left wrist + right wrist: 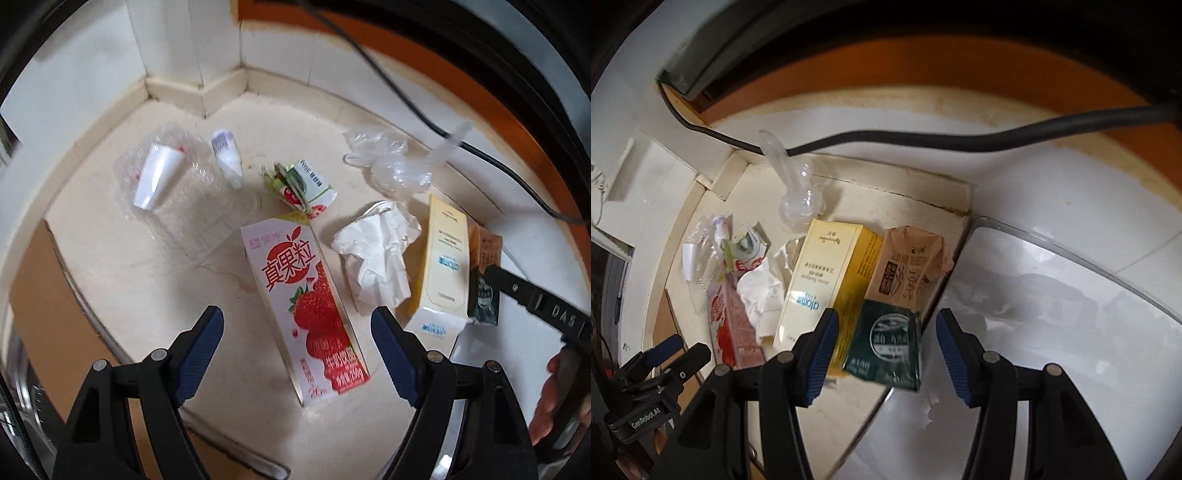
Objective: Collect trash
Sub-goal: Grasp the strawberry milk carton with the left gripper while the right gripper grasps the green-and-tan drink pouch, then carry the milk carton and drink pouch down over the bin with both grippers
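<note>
Trash is scattered on the cream floor (110, 266), both grippers held wide open above it.

The strawberry milk carton (308, 310) is framed by the left gripper (297, 354); the green packet (884, 343) lies between the right gripper (886, 354) jaws, the yellow box (827, 273) at ten o'clock, crumpled tissue (376, 258) beside it.

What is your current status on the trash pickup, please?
Left hand-held gripper open over strawberry milk carton. Right hand-held gripper open over dark green packet. Nothing picked up yet. Crumpled tissue beside carton.
</note>
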Action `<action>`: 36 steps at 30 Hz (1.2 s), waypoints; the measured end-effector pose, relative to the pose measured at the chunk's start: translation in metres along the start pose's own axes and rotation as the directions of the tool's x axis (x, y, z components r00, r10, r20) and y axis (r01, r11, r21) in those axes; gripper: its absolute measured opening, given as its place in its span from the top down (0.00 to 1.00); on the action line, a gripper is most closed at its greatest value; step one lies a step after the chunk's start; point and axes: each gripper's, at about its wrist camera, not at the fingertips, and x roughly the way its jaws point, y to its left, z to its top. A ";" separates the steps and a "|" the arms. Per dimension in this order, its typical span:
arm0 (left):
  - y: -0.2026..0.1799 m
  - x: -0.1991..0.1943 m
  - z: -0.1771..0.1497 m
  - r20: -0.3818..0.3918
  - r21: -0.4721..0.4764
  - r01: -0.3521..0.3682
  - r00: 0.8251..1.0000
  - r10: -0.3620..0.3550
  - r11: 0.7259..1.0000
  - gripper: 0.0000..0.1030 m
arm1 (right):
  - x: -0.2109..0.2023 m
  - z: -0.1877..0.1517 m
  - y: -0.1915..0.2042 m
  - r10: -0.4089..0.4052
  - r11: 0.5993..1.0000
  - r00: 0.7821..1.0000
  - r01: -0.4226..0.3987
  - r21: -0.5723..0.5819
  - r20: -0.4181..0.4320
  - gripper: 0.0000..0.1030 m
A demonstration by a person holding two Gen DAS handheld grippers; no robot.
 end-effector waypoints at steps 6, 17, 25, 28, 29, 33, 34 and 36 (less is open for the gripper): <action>0.009 0.023 0.009 -0.063 -0.057 0.036 0.997 -0.040 0.998 0.22 | 0.016 0.001 0.003 -0.034 0.999 0.999 0.034 -0.009 -0.027 0.47; 0.004 0.051 0.011 -0.120 -0.058 -0.038 0.992 0.031 0.998 0.38 | 0.029 -0.003 0.000 -0.040 0.999 0.998 0.041 0.008 -0.044 0.56; -0.001 0.034 -0.007 -0.093 -0.094 -0.047 0.995 0.038 0.995 0.46 | 0.015 -0.015 0.009 -0.072 0.997 0.997 0.072 -0.036 0.004 0.60; -0.005 0.013 -0.016 -0.051 -0.086 -0.046 0.998 0.042 0.995 0.47 | -0.001 -0.023 0.012 -0.061 0.996 0.998 0.063 -0.060 0.033 0.60; -0.003 0.005 -0.018 -0.039 -0.082 -0.045 0.998 0.042 0.996 0.47 | -0.008 -0.026 0.012 -0.053 0.996 0.998 0.055 -0.068 0.039 0.60; -0.011 -0.029 -0.034 -0.001 -0.068 -0.032 0.999 0.032 0.997 0.47 | -0.038 -0.042 0.009 -0.026 0.995 0.998 0.032 -0.097 0.061 0.61; -0.017 -0.038 -0.038 0.007 -0.061 -0.031 0.999 0.031 0.998 0.47 | -0.044 -0.045 0.010 -0.020 0.994 0.998 0.027 -0.101 0.065 0.61; -0.023 -0.055 -0.048 0.022 -0.049 -0.031 0.999 0.032 0.998 0.47 | -0.059 -0.054 0.011 -0.006 0.993 0.997 0.015 -0.118 0.075 0.60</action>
